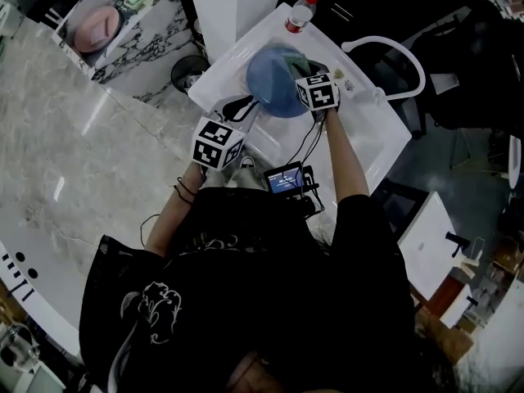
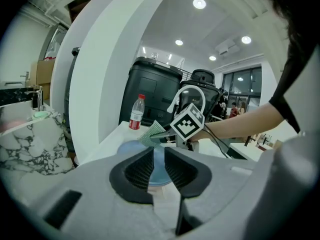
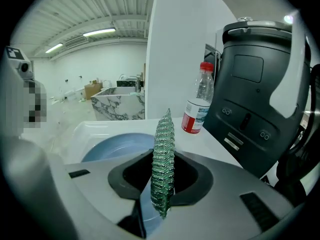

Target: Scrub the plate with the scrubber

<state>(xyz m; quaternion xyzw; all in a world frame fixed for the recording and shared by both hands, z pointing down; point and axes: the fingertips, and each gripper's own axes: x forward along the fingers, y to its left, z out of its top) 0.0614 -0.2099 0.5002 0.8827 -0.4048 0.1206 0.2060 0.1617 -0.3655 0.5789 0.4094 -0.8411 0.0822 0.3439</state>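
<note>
A blue plate (image 1: 274, 80) lies in the white basin (image 1: 246, 47); it also shows in the left gripper view (image 2: 129, 148) and the right gripper view (image 3: 117, 146). My left gripper (image 1: 248, 107) (image 2: 157, 153) is at the plate's near rim, its jaws closed to a narrow slit with the blue edge between them. My right gripper (image 1: 301, 65) (image 3: 163, 160) is shut on a green mesh scrubber (image 3: 164, 149) (image 2: 151, 133), which stands edge-on between the jaws. The scrubber hangs over the plate's far right side; whether it touches I cannot tell.
A water bottle (image 1: 300, 13) (image 3: 199, 106) with a red cap stands at the basin's far corner. A white pillar (image 1: 233, 6) rises behind it. A black bin (image 3: 255, 99) stands on the right. A marble counter with a pink plate (image 1: 98, 27) is at the far left.
</note>
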